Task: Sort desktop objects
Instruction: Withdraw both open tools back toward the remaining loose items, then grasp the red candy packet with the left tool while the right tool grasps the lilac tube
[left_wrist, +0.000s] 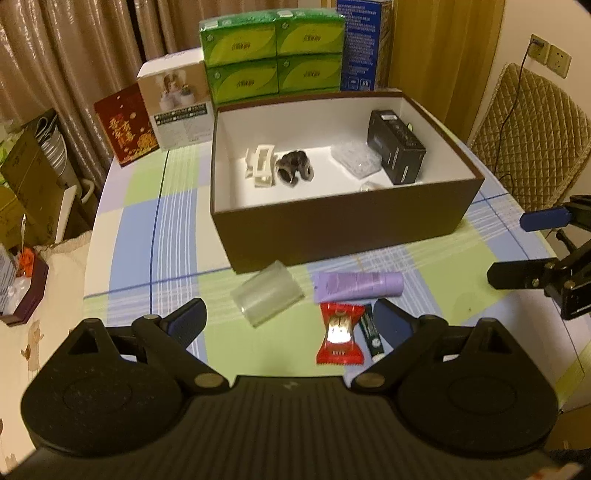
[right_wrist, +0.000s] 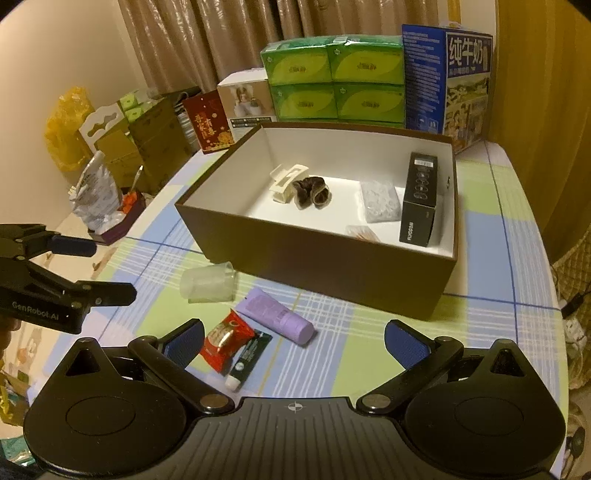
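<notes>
A brown box (left_wrist: 332, 236) (right_wrist: 332, 266) with a white inside holds a white hair clip (left_wrist: 260, 166), a dark scrunchie (left_wrist: 295, 170), a clear packet (left_wrist: 354, 158) and a black carton (left_wrist: 397, 147). In front of it on the checked cloth lie a clear plastic cup (left_wrist: 266, 297) (right_wrist: 208, 282) on its side, a purple tube (left_wrist: 358, 286) (right_wrist: 277, 315), a red candy packet (left_wrist: 340, 334) (right_wrist: 227, 341) and a small dark tube (left_wrist: 371, 334) (right_wrist: 247, 358). My left gripper (left_wrist: 291, 325) (right_wrist: 107, 269) is open and empty above them. My right gripper (right_wrist: 295, 343) (left_wrist: 517, 247) is open and empty.
Green tissue packs (left_wrist: 273, 55), a blue milk carton (right_wrist: 447, 81), a white box (left_wrist: 177, 103) and a red card (left_wrist: 125, 125) stand behind the brown box. Cardboard boxes and bags (right_wrist: 110, 155) crowd the left. A quilted chair (left_wrist: 528, 129) stands at the right.
</notes>
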